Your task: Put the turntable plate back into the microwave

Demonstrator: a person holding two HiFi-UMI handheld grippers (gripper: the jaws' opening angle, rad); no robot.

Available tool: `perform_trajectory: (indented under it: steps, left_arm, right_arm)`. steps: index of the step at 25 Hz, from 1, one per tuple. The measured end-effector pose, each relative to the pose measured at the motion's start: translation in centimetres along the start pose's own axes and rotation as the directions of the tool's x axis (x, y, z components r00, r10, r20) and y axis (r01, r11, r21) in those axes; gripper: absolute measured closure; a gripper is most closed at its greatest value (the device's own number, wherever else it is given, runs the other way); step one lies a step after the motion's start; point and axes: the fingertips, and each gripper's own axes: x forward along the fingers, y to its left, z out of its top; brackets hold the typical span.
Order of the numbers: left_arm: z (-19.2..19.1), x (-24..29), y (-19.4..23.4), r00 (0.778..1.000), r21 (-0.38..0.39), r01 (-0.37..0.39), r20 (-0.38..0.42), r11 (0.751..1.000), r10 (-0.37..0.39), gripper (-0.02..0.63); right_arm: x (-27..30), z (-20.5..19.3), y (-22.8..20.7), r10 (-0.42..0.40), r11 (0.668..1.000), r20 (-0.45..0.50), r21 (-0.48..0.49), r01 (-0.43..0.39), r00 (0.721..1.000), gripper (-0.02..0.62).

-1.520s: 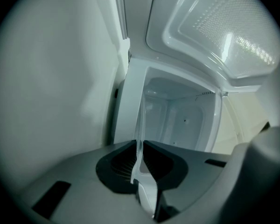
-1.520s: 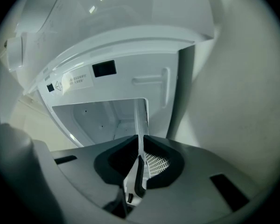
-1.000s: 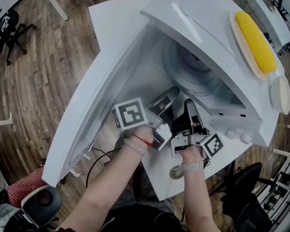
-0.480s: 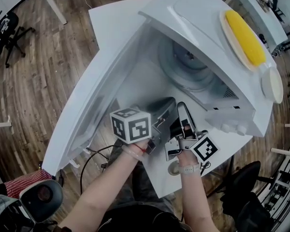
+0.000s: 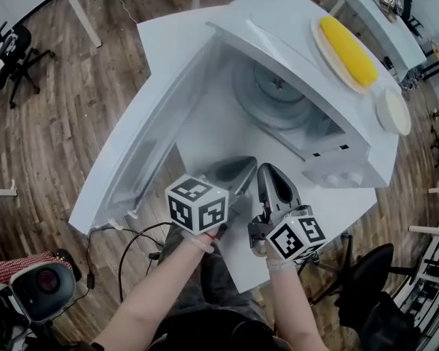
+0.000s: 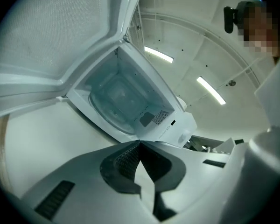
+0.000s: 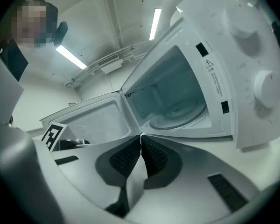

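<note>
Glass turntable plate (image 5: 274,99) lying inside open microwave (image 5: 278,20); left tool (image 6: 139,146), right tool (image 7: 141,139) pinched together, empty. Risk: plate off-centre, wobbling.

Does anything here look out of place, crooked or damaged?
Nothing looks spilled or damaged. The turntable plate lies flat inside the microwave, whose door stands open. Only one odd placing: a corn cob on a dish rests on top of the microwave.
</note>
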Motion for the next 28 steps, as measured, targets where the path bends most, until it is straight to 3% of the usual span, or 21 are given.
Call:
perform_trajectory:
  steps: [13, 28]
  left_arm:
    - [-0.5, -3.9, -4.1, 0.996, 0.149, -0.070, 0.057, 0.986, 0.062, 0.594]
    - [-3.6, -7.3, -10.0, 0.996, 0.207, -0.086, 0.048, 0.975, 0.077, 0.594]
  right_arm:
    - [-4.8, -0.3, 3.6, 0.043, 0.990, -0.017, -0.134, -0.045, 0.999, 0.569]
    - [-11.8, -1.1, 6.9, 0.066, 0.958, -0.054, -0.276, -0.079, 0.996, 0.569]
